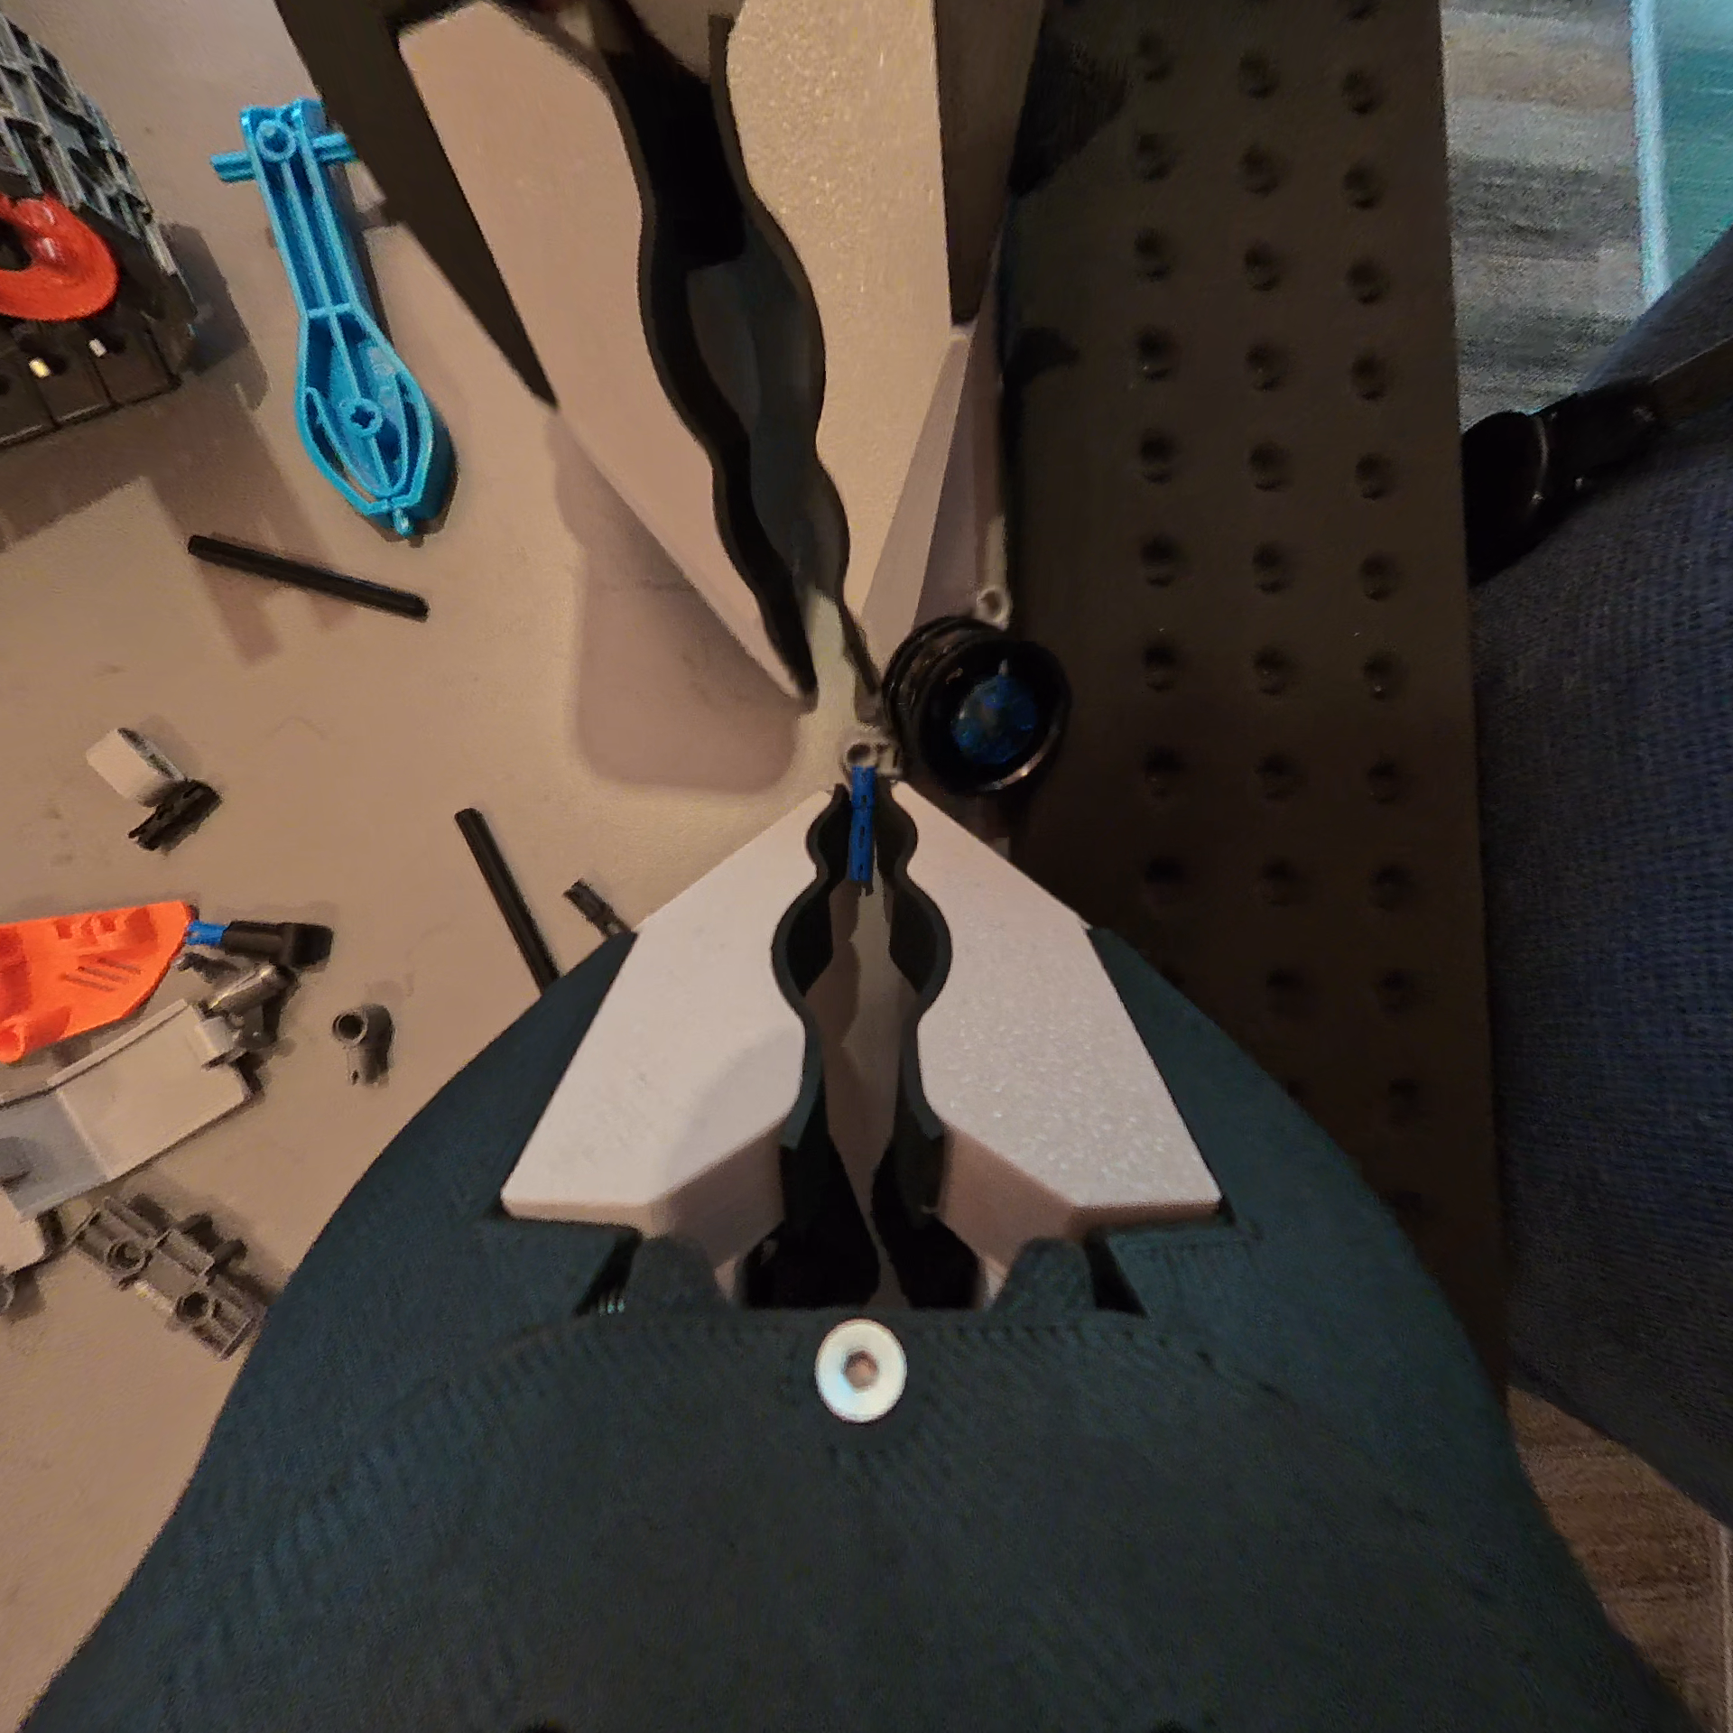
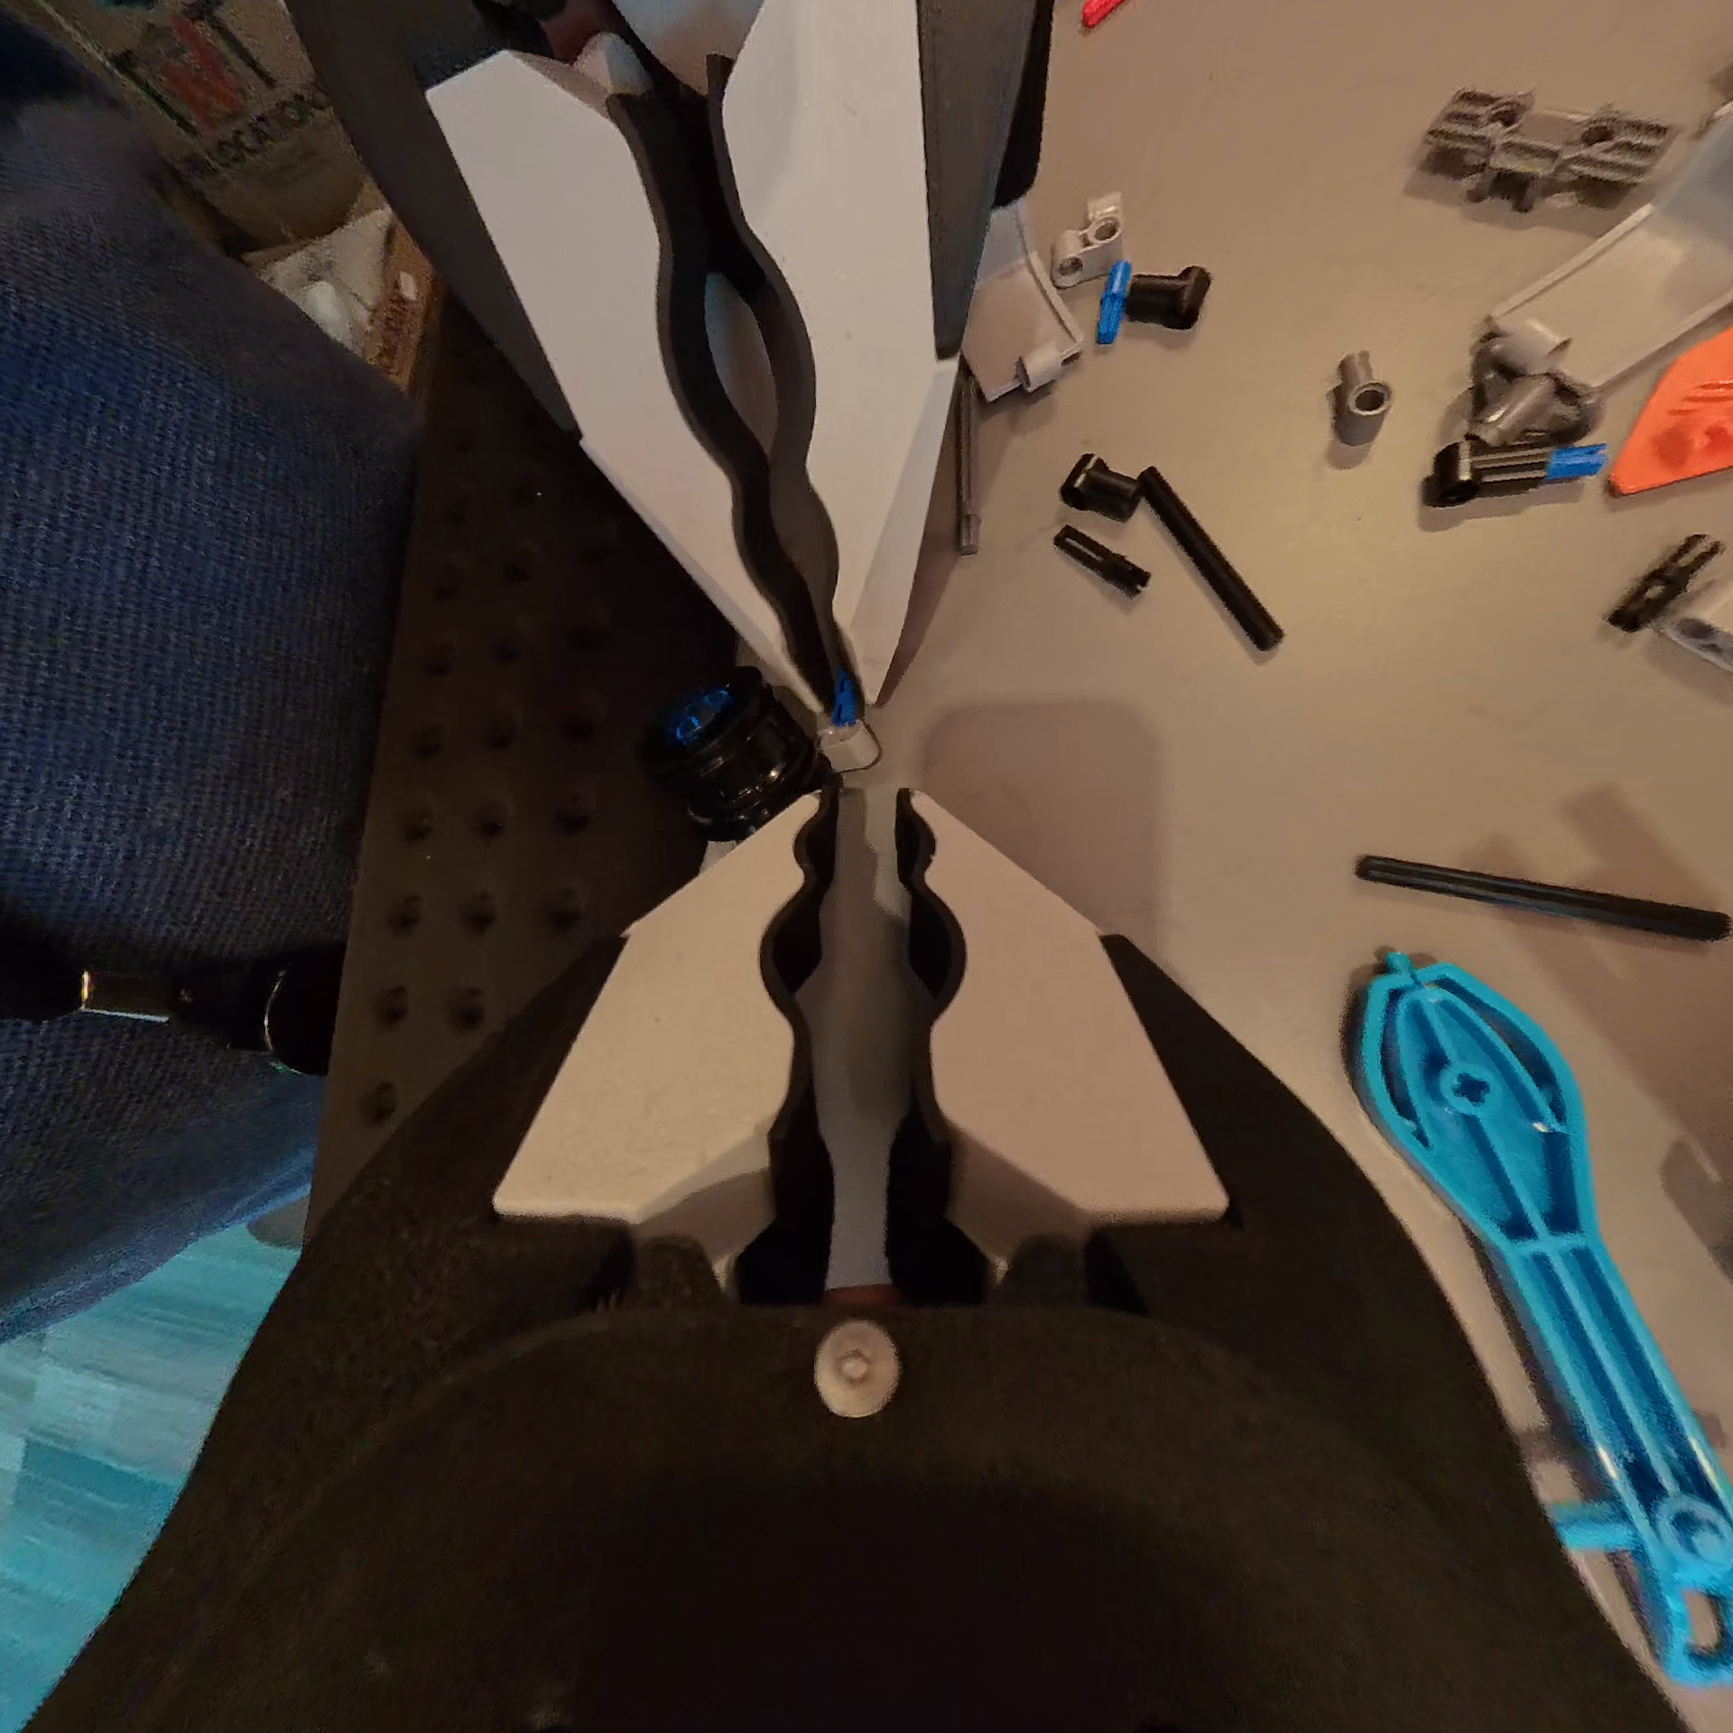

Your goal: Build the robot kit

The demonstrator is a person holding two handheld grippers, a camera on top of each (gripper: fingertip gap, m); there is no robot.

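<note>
Your left tool [image 1: 861, 808] pinches a blue pin [image 1: 861, 839], its tip meeting the grey connector [image 1: 867, 753] that your right tool [image 2: 863, 797] clamps, beside a black wheel [image 1: 975, 713], over the bench [image 1: 375, 750] edge.

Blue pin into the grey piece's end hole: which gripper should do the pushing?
Left, probably. The left gripper is shut on the blue pin, tip at the end of the grey piece. The right gripper is shut on the grey piece beside the black wheel, so it suits holding steady.
</note>
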